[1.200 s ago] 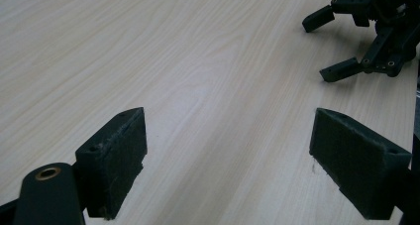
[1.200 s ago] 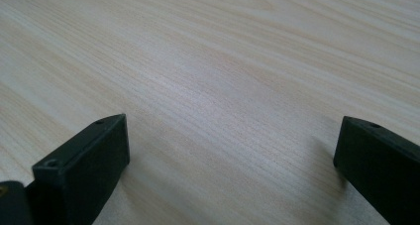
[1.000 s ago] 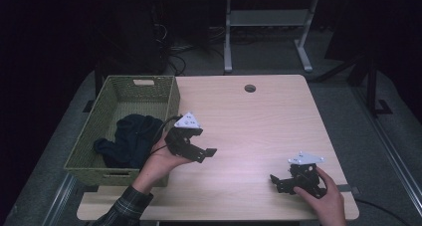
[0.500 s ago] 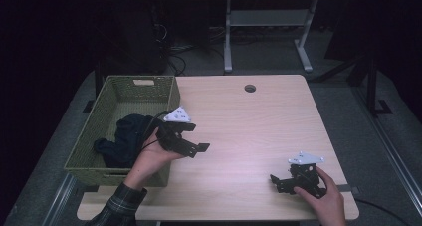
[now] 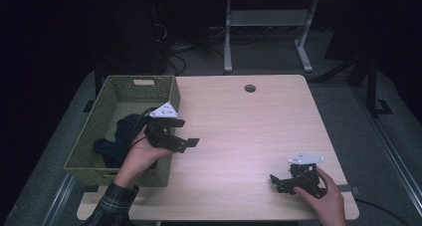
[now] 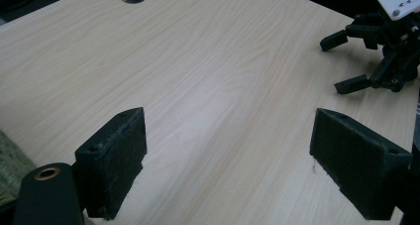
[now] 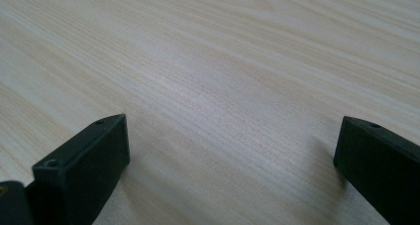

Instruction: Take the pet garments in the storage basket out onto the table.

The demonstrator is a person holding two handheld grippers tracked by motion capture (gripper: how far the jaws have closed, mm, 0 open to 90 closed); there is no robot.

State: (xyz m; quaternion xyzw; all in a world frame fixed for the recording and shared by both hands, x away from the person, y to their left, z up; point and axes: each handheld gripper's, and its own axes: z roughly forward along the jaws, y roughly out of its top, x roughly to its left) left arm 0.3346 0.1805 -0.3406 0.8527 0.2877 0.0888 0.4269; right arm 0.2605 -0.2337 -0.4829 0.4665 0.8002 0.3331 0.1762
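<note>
My left gripper [image 5: 186, 133] is held in a hand above the right rim of a green woven basket [image 5: 133, 81], its jaws open and pointing right over the table. In the left gripper view the two black pads [image 6: 117, 160] stand wide apart with bare wood between them. A dark cloth [image 5: 117, 139] lies bunched inside the basket. My right gripper [image 5: 275, 183] rests low on the table near the front right corner, open and empty, a hand around it. It also appears far off in the left gripper view as the right gripper [image 6: 381, 51].
The light wooden table [image 5: 249, 131] has a round cable hole [image 5: 250, 88] near its far edge. The basket takes up the table's left side. A grey metal stand [image 5: 268, 22] is on the floor beyond the table.
My left gripper has drifted left and slightly away, from over the table towards the basket's right rim. The right gripper has stayed put.
</note>
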